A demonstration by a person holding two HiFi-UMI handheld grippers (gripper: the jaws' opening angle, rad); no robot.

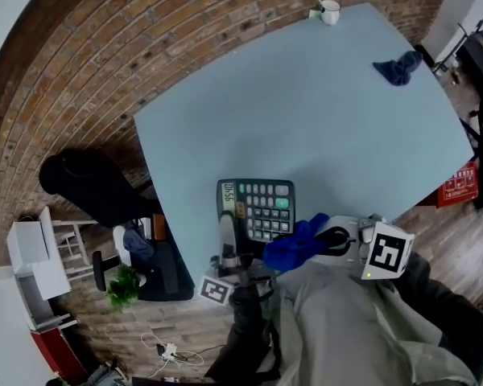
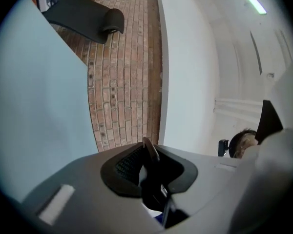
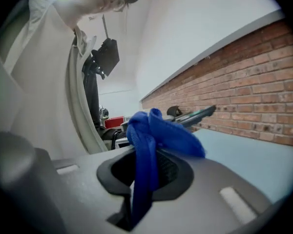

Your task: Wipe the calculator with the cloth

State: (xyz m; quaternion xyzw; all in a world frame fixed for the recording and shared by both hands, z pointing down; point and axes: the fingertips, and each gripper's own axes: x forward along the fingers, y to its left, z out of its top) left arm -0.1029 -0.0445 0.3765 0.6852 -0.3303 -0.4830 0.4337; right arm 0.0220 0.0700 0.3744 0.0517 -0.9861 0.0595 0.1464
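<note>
The dark grey desk calculator with pale keys and a green button [image 1: 255, 209] is off the light blue table [image 1: 322, 127], held up over the table's near edge. Your left gripper [image 1: 227, 252] is clamped on it by one thin rim. Your right gripper [image 3: 149, 165] is closed on the bright blue cloth [image 3: 151, 135], which bunches out past the jaw tips and sits just beside the calculator's lower right corner.

The weak point, as I judge it, is that rim hold. Push the cloth hard on the far side of the keypad and the body can pivot in the jaws or slip out. Because it hangs near the table's edge, it may miss the table and fall to the floor. Only a small wad of cloth leads the right jaws, so a steep approach could put hard tips on the keys.

You have little room on the near side of the table, where your own body crowds both grippers. Further in, the table is bare. A second dark blue cloth [image 1: 398, 67] and a white cup with a spoon [image 1: 328, 11] sit at the table's far corners, well apart from your work.
</note>
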